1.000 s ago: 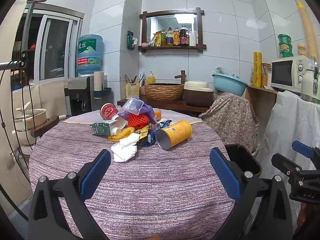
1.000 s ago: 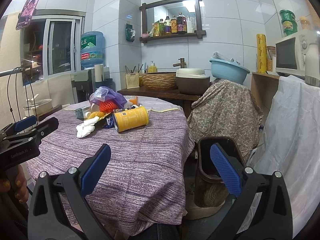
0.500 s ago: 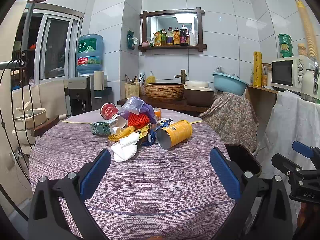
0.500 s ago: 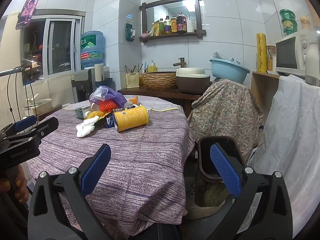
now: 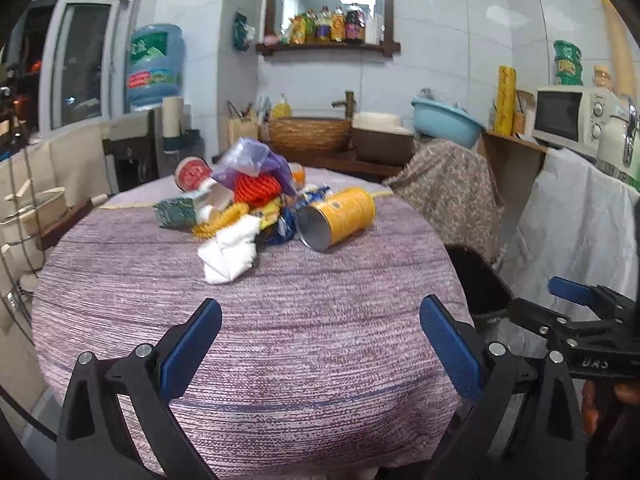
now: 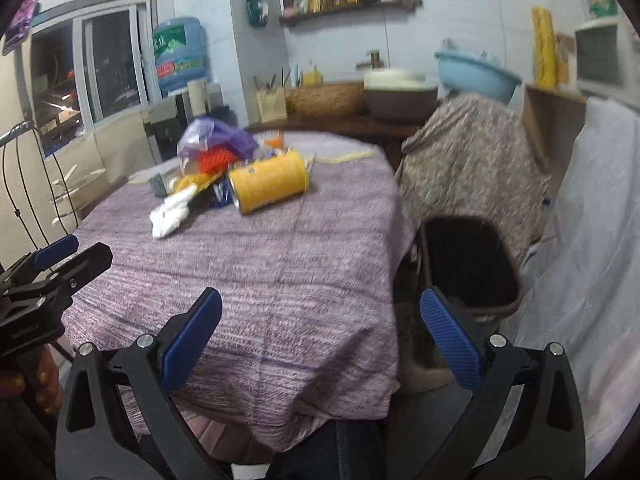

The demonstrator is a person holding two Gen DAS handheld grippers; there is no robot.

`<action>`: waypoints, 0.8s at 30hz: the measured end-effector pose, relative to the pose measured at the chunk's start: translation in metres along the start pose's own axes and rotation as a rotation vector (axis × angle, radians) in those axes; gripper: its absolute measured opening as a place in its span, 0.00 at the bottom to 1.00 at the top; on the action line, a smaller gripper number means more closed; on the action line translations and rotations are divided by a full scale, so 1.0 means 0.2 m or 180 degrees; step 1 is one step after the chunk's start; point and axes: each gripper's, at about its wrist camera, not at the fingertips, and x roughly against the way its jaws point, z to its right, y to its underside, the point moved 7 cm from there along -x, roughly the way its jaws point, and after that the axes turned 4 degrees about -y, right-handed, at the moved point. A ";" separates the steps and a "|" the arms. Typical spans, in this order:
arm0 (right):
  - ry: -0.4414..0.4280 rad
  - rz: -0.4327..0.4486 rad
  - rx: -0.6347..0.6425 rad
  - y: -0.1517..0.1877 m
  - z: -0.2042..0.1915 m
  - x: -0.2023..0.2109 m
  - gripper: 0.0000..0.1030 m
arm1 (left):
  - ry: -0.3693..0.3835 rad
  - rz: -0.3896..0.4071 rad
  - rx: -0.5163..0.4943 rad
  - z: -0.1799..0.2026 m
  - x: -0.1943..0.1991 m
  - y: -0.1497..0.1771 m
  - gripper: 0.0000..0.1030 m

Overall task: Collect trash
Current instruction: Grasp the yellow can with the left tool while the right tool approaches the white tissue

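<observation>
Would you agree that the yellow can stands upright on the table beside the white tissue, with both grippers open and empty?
Not quite: the yellow can lies on its side, as the left wrist view shows. The white tissue, left gripper and right gripper are as described.

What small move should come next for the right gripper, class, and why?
Probably reach the right gripper forward to the yellow can. Both grippers are open and empty, the can lies on its side at the pile's near right edge, and the dark bin stands just right of the table.

Left wrist view low at table [image 5: 320, 320] near edge, right wrist view beside it, both sharing trash pile [image 5: 260, 204] [image 6: 224, 176]
</observation>
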 end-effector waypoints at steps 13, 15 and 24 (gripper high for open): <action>-0.0323 -0.0538 -0.0252 -0.08 0.03 -0.30 0.96 | 0.0596 -0.0601 -0.0362 0.02 -0.31 -0.07 0.95; -0.0316 -0.0573 -0.0236 -0.09 0.04 -0.34 0.96 | 0.0579 -0.0614 -0.0514 0.04 -0.37 -0.12 0.95; -0.0390 -0.0613 -0.0192 -0.09 0.07 -0.43 0.96 | 0.0769 -0.0913 -0.1115 0.14 -0.77 -0.39 0.95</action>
